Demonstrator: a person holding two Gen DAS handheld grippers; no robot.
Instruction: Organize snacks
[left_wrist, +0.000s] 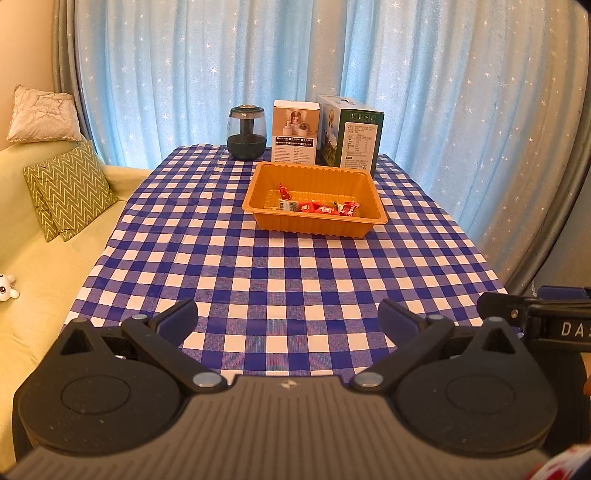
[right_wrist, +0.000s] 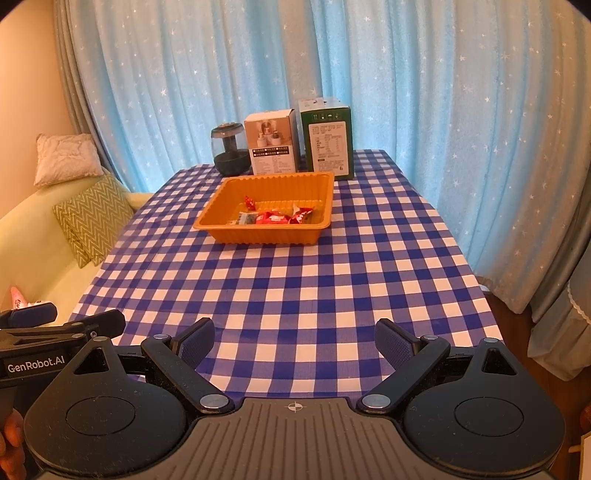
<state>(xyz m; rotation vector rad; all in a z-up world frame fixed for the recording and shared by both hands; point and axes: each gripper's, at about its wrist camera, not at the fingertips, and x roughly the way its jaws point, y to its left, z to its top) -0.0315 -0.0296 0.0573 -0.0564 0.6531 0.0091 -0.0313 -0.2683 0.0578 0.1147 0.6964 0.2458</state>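
Left wrist view: the left gripper (left_wrist: 287, 320) hangs over the near edge of the table (left_wrist: 295, 280), jaws spread wide with nothing between the pads. The checked cloth is bare from the near edge up to the tray (left_wrist: 258, 192), leaving open room ahead. The orange tray sits right of centre in the far half, clear of both side edges. Snacks (left_wrist: 317, 206) lie in a row along its near wall, with one red piece apart toward the left. Behind the tray, along the far edge against the curtain (left_wrist: 184, 74), stand a jar (left_wrist: 246, 133), a white box (left_wrist: 295, 129) and a green box (left_wrist: 354, 136); the green box is just beside the tray's back rim. A sofa (left_wrist: 55, 258) with cushions (left_wrist: 70, 188) borders the left edge. Part of the right gripper (left_wrist: 535, 317) shows at the right margin, beside the table's near right corner

Right wrist view: the right gripper (right_wrist: 294, 341) also hangs over the near edge, jaws wide and empty. The tray (right_wrist: 221, 199) lies left of centre in the far half; the snacks (right_wrist: 273, 218) rest on its floor near the front wall. The cloth's right half is bare to the right edge, where the curtain (right_wrist: 480, 147) falls close. The left gripper (right_wrist: 55, 325) shows at the left margin, off the table's near left corner, with a hand (right_wrist: 11, 435) below it
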